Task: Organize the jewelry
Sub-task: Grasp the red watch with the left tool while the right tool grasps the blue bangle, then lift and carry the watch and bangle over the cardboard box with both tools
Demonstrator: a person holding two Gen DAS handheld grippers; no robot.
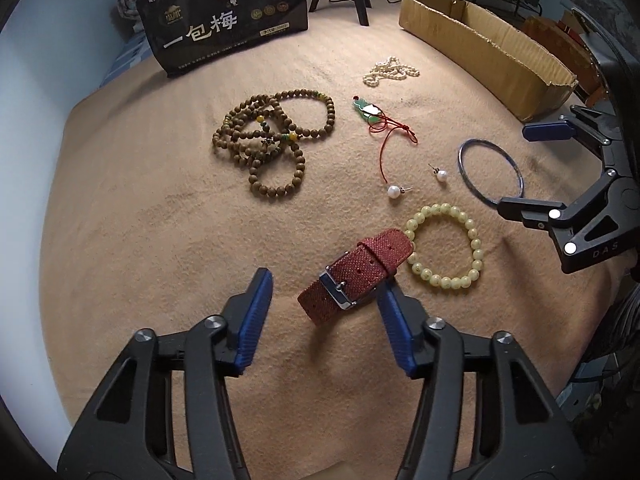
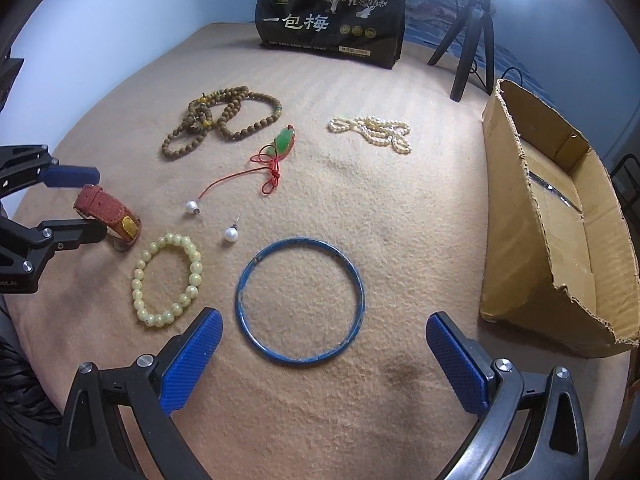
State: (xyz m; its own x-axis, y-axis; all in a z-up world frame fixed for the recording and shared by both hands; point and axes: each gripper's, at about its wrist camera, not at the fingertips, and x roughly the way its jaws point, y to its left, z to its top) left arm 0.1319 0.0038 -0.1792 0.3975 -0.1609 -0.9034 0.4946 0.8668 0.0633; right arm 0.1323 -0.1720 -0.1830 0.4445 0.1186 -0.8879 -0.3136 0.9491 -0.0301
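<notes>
Jewelry lies on a tan cloth. My left gripper (image 1: 326, 286) is open, its pads on either side of a red fabric watch strap (image 1: 356, 276), which also shows in the right wrist view (image 2: 108, 210). My right gripper (image 2: 324, 334) is open just before a blue bangle (image 2: 300, 302), seen in the left wrist view too (image 1: 490, 170). A pale yellow bead bracelet (image 1: 444, 252) lies beside the strap. Two pearl earrings (image 1: 394, 191) (image 1: 441, 176), a green pendant on red cord (image 1: 366, 111), wooden bead strands (image 1: 272, 140) and a pearl necklace (image 1: 390, 70) lie farther off.
An open torn cardboard box (image 2: 560, 216) stands on the right side. A black snack bag (image 2: 332, 16) stands at the back. A small black tripod (image 2: 472, 36) stands at the back next to the bag.
</notes>
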